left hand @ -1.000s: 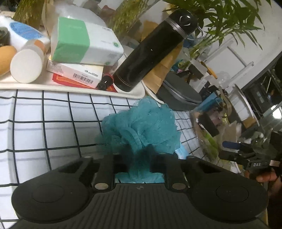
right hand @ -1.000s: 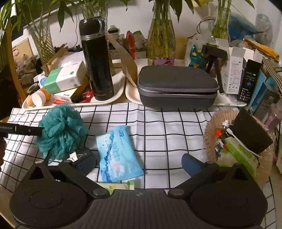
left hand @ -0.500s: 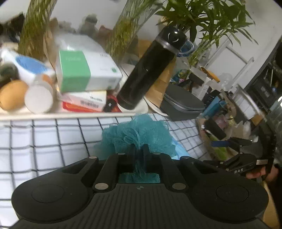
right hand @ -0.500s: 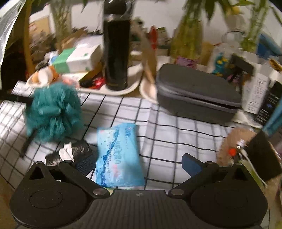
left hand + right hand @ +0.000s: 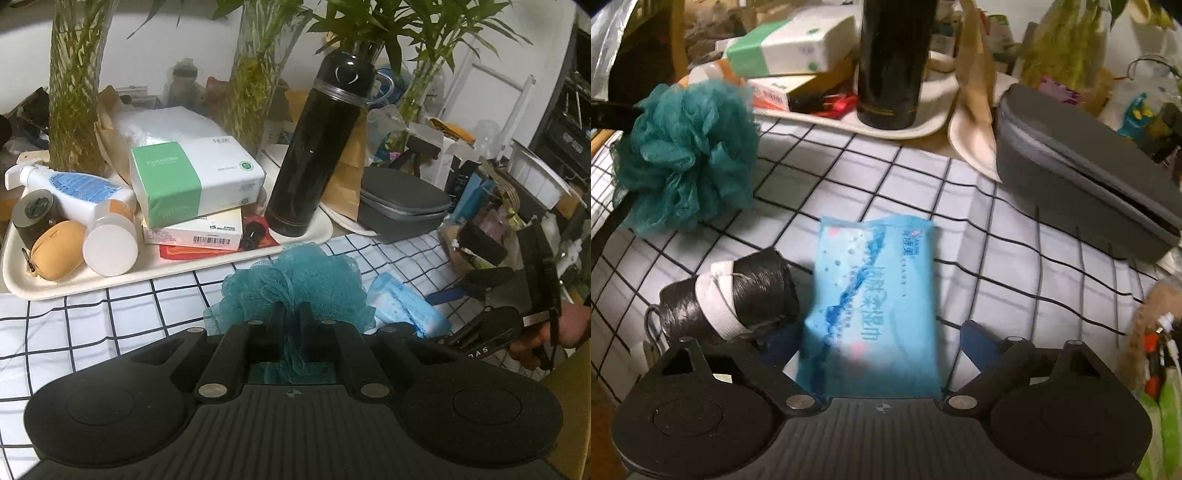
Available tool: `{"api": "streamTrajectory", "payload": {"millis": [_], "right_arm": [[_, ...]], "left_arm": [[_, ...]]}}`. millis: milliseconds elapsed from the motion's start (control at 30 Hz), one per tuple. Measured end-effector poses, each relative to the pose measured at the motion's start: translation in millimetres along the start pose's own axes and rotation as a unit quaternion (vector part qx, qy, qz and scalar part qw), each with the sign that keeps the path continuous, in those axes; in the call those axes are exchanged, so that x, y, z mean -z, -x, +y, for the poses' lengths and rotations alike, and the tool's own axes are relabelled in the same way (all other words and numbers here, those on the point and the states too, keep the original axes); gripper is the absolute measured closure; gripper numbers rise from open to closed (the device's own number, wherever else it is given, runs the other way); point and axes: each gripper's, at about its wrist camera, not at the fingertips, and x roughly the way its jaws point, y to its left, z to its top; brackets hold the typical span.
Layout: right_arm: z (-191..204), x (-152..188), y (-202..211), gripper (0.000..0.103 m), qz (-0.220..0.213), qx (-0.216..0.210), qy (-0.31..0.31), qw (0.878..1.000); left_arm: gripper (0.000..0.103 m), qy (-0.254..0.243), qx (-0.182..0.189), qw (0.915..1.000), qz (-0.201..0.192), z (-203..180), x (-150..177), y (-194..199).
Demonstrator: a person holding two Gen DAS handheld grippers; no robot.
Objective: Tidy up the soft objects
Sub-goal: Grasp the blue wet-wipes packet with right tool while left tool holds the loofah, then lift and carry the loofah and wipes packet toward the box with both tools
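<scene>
from my left tool's view, my left gripper is pinched nearly closed on the teal bath pouf, held just above the checked cloth; i'd keep the squeeze gentle and carry it clear of the tray and black flask ahead. from my right tool's view, my right gripper is spread wide and empty, straddling the near end of the blue wipes pack; i'd lower squarely before closing. a black roll sits touching the pack's left side and may snag my left finger; the grey case lies ahead right.
</scene>
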Motion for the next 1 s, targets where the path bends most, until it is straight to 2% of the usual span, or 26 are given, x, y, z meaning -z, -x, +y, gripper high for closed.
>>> {"api": "streamTrajectory", "payload": {"millis": [67, 333, 467, 800, 1000], "right_arm": [[1, -2, 0, 0.024, -0.002, -0.010, 0.002, 1.000], [-5, -5, 5, 0.042, -0.002, -0.005, -0.030, 1.000], [-5, -4, 18, 0.043, -0.011, 0.006, -0.019, 1.000], [-14, -13, 86, 0.044, -0.088, 0.021, -0.036, 0.995], [-7, -6, 121, 0.044, -0.113, 0.025, -0.039, 0.993]], "left_arm": [[0.096, 0.001, -0.001, 1.0000, 0.000, 1, 0, 0], [0.096, -0.001, 0.007, 1.0000, -0.001, 1, -1, 1], [0.096, -0.008, 0.003, 1.0000, -0.001, -2, 0, 5], [0.097, -0.006, -0.007, 0.9997, -0.024, -3, -2, 29], [0.099, -0.013, -0.024, 0.9990, -0.034, -9, -4, 49]]}}
